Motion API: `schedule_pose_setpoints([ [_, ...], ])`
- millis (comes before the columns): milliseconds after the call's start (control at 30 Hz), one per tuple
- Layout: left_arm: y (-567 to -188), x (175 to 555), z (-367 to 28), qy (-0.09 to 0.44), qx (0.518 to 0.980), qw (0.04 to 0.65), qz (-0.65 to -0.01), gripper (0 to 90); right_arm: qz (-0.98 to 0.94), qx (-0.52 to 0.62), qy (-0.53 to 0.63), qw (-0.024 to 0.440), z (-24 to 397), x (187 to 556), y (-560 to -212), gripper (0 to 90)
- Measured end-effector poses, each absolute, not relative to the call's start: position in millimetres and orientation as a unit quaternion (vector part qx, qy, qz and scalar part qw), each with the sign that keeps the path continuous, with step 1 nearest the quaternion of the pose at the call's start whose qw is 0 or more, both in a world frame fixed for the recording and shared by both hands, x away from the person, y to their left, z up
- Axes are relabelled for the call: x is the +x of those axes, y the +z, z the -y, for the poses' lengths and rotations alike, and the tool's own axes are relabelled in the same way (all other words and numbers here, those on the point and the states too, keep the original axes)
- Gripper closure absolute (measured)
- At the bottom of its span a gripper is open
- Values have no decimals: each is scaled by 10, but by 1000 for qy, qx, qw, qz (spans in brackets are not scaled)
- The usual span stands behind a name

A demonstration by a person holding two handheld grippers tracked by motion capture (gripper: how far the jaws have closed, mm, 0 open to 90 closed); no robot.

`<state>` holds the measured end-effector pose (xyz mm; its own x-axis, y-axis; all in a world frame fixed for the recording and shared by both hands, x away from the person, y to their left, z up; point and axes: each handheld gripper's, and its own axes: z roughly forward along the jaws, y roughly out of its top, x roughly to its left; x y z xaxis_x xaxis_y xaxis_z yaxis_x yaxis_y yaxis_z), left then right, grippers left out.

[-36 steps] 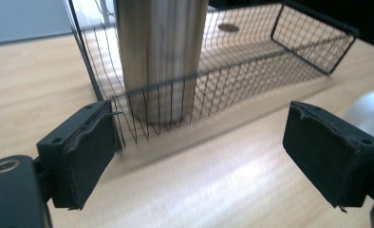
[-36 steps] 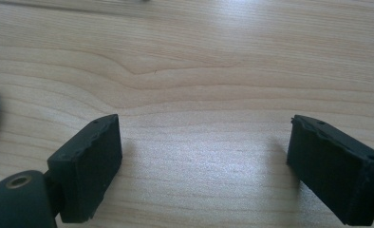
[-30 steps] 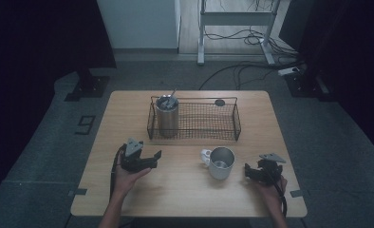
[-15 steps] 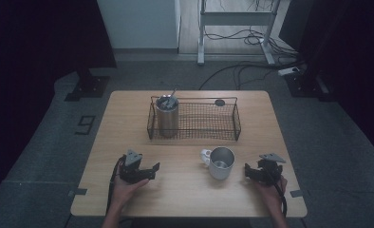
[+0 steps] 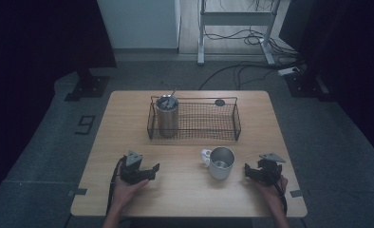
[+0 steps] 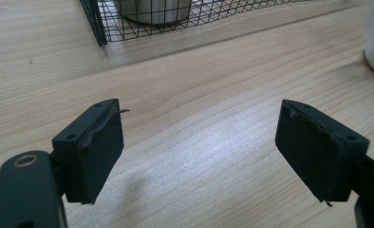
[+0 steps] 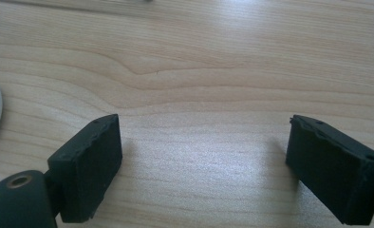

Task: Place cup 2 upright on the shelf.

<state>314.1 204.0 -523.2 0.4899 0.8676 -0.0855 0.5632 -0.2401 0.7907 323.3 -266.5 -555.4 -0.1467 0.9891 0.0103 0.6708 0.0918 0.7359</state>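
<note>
Left tongs (image 5: 149,172) gaped over bare bench (image 5: 185,190), jaws just closing, nothing between. Right tongs (image 5: 249,173) gaped empty, just beside steel mug (image 5: 221,162) standing before wire basket (image 5: 194,121).

You see pale wood-grain table (image 5: 185,190), light tan with darker streaks. Black wire-mesh basket (image 5: 209,124), fine grid pattern. Inside it, silver metal tumbler (image 5: 167,118). Your steel-grey mug (image 5: 221,162) has white handle. Your left gripper (image 5: 152,171) and right gripper (image 5: 249,172) black, each topped by grey plate. Floor (image 5: 57,142) dark grey, speckled.
</note>
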Motion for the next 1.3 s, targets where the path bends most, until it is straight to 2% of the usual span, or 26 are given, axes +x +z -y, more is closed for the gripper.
schedule_pose_setpoints([
  [400,-5250,3118,-2093,191,763,401,-469,164,-697,591,321,249,2647,3210,-5518,137],
  [767,-5280,3115,-2112,184,762,399,-476,166,-677,572,390,251,2669,3070,-5266,142],
  [1300,-5309,3117,-2107,180,765,394,-477,168,-680,538,433,245,2539,2923,-5031,152],
])
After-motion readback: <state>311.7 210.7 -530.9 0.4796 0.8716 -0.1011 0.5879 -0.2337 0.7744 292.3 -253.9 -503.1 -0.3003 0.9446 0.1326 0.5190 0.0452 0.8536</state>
